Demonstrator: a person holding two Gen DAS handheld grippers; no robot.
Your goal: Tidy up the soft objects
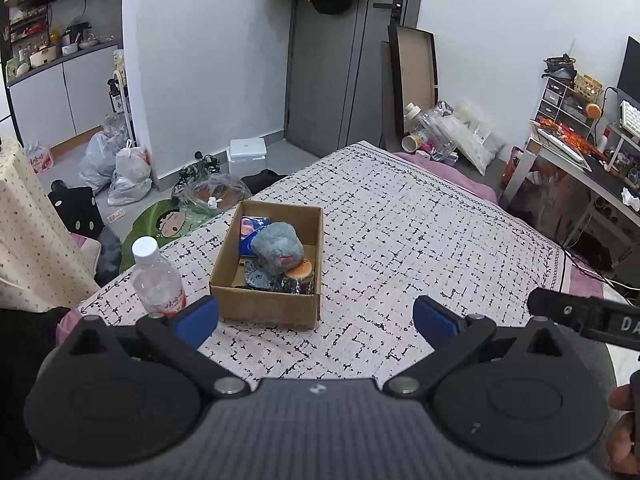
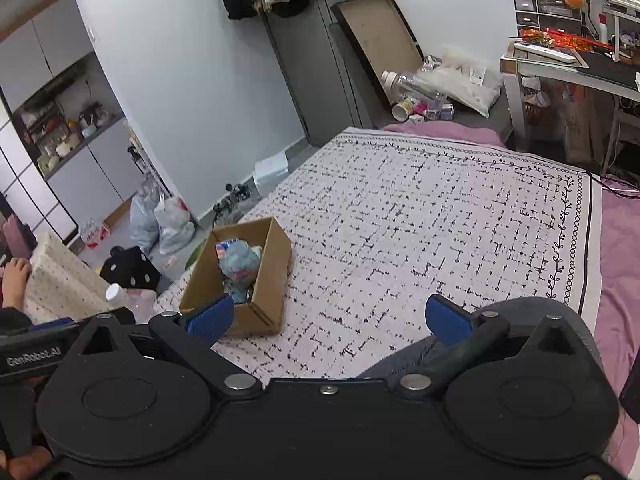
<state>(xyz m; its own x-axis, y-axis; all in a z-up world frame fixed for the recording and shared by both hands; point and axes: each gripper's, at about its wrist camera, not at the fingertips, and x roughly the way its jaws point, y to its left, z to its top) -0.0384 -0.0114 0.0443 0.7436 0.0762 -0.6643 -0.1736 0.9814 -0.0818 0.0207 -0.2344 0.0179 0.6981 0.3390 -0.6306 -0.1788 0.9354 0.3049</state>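
The left hand-held gripper point(image 1: 316, 320) hangs over the near part of the bed point(image 1: 420, 220), its blue pads point(image 1: 199, 320) spread wide with nothing between them. We see the right hand-held gripper point(image 2: 330, 318) in the same state: jaws wide apart, empty, above the patterned bedspread.

Ahead of both sits the cardboard box point(image 1: 272, 304) on the bed, near its left edge. Inside we make out a grey-blue plush toy point(image 1: 278, 252) lying on top of the other things, with a blue packet point(image 1: 252, 232) against the far left wall of the box and an orange-topped item point(image 1: 301, 270) near the front right corner. Dark, shiny wrapped pieces lie beneath the toy, though we cannot tell what they are. In the right wrist view the same box point(image 2: 272, 264) appears with its contents blurred, the plush point(image 2: 239, 262) only a pale blue lump.

Just left of the box stands a clear plastic bottle point(image 1: 158, 280) with a white cap, upright and close to the box but apparently not touching it. The rest of the bedspread shows only its black-and-white grid pattern. A desk point(image 1: 580, 160) stands beyond the bed's right side.
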